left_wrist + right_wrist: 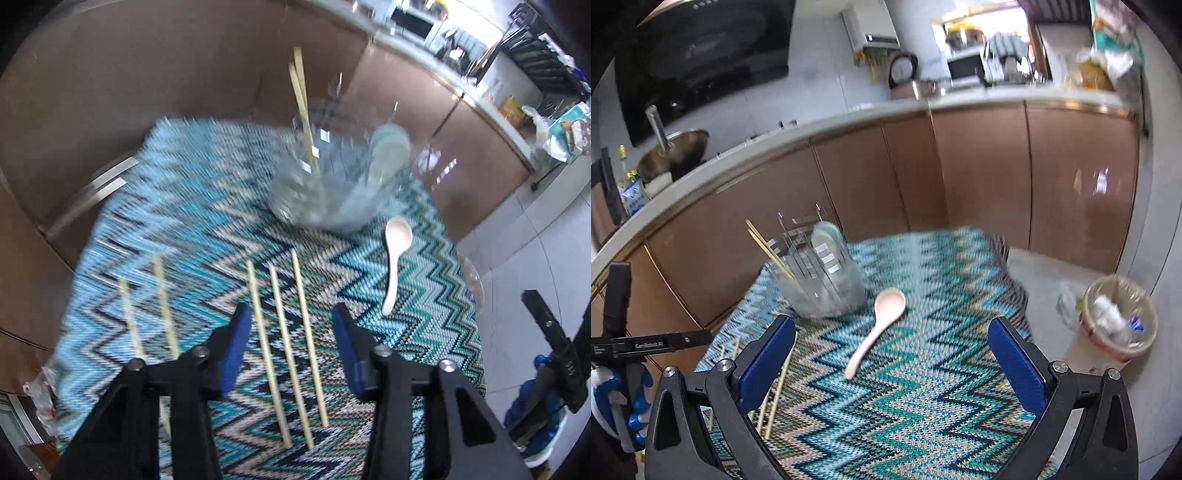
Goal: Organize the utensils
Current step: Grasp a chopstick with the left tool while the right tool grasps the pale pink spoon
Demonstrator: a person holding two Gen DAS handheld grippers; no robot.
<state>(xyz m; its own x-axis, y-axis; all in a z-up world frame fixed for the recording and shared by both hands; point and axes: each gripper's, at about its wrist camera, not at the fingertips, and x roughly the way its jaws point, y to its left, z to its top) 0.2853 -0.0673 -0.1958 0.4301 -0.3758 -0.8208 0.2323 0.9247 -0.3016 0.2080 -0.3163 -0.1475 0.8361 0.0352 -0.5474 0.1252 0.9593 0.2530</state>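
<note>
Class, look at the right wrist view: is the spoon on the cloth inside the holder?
No, the spoon lies flat on the cloth, beside the holder.

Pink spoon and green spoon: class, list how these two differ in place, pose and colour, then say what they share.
Place: the pink spoon lies on the zigzag cloth; the green spoon sits inside the clear holder.
Pose: the pink spoon lies flat, while the green spoon stands upright, bowl up.
Colour: one is pale pink, the other pale green.
Both have rounded bowls, and no tool touches either.
</note>
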